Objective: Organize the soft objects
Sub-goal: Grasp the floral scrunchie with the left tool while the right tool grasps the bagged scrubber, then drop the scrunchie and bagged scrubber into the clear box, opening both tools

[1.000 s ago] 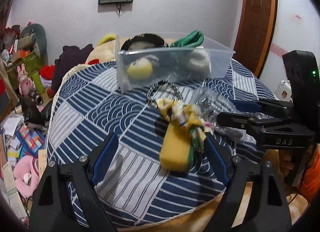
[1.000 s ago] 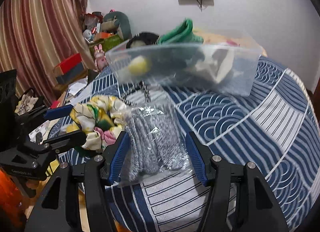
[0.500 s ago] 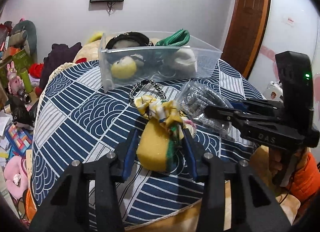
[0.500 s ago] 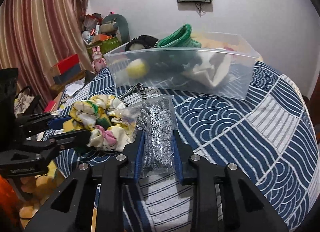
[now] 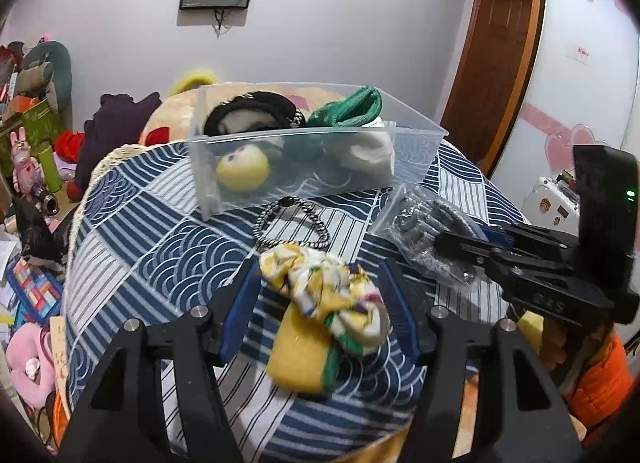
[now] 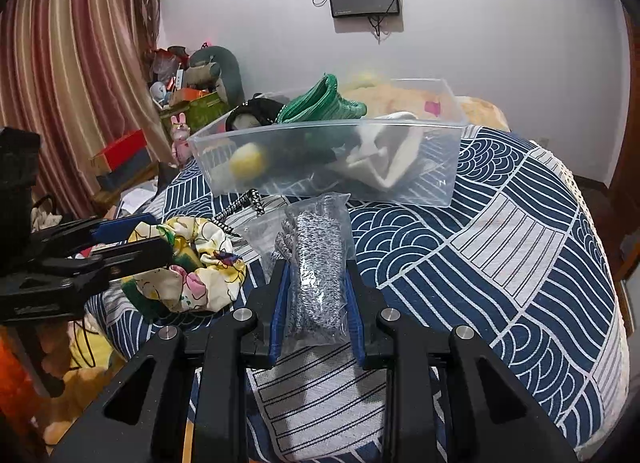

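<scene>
A clear plastic bin (image 5: 304,167) stands on the blue patterned cloth and holds a yellow ball, a green knit and a white cloth. My left gripper (image 5: 320,303) is shut on a floral scrunchie (image 5: 332,295) with a yellow-green sponge (image 5: 300,359) under it. In the right wrist view the scrunchie (image 6: 200,263) sits left. My right gripper (image 6: 316,295) is shut on a clear bag of grey knit fabric (image 6: 316,263). It also shows in the left wrist view (image 5: 424,231). A black-and-white cord loop (image 5: 292,223) lies in front of the bin.
The cloth-covered round table (image 6: 500,263) drops off at the front and sides. Clutter, toys and boxes (image 5: 32,167) sit on the floor at left. A curtain (image 6: 68,83) hangs at far left. A wooden door (image 5: 492,75) stands at the right.
Both grippers closed from open: the left around the scrunchie and sponge, the right around the bag of grey fabric. Both loads now sit a little higher than before.
</scene>
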`<state>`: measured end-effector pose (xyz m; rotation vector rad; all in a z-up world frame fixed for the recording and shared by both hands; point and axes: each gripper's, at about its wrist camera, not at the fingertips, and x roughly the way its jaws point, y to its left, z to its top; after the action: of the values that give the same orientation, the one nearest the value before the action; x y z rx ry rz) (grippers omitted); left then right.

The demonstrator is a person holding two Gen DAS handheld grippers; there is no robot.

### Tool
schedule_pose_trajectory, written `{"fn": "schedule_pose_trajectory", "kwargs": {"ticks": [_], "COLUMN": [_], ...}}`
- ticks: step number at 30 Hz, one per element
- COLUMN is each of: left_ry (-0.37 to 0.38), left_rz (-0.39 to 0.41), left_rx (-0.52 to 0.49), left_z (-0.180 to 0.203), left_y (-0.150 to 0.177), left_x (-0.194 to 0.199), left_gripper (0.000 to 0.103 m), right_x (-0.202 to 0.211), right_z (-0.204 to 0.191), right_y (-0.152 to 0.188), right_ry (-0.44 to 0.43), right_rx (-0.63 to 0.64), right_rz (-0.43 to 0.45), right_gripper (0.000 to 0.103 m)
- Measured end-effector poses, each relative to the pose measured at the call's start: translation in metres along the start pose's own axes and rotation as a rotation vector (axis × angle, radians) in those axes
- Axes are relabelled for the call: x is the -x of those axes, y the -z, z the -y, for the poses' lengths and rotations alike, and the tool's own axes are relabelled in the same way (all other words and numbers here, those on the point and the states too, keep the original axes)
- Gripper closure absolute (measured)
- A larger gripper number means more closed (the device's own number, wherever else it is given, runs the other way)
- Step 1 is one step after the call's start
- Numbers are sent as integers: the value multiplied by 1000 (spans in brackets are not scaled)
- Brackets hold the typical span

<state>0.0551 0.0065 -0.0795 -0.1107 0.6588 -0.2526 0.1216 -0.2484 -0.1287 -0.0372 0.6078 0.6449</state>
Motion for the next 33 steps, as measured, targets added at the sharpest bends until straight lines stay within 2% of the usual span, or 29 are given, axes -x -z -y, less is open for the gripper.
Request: {"fn": "schedule_pose_trajectory", "kwargs": {"ticks": [2,4,7,20,26,33], "left_ry": [20,23,17,29,-4,-39], "left_rz": [-12,-22,-9,150,220,282], "left_rx": [-7,-15,-26,-28,-53,-35], "left_z": [2,3,4,6,8,-2], "left_y": [-2,-4,-6,-45,-70,-94], "left_x": [-7,-11,-10,20,23,16], "left_gripper": [72,83,91,92,92,92], "right_x": [1,2,5,32,44,48], "right_z": [1,1,2,9,16,22], "right_y": [0,-1,-3,-18,-39,-69], "right_ry": [0,0,-2,31,60,101], "right_rx": [-1,-4,-9,-11,-16,-7], "right_rz": [4,9,21,101,157,225], "right_gripper": [79,79,79,79,79,79]}}
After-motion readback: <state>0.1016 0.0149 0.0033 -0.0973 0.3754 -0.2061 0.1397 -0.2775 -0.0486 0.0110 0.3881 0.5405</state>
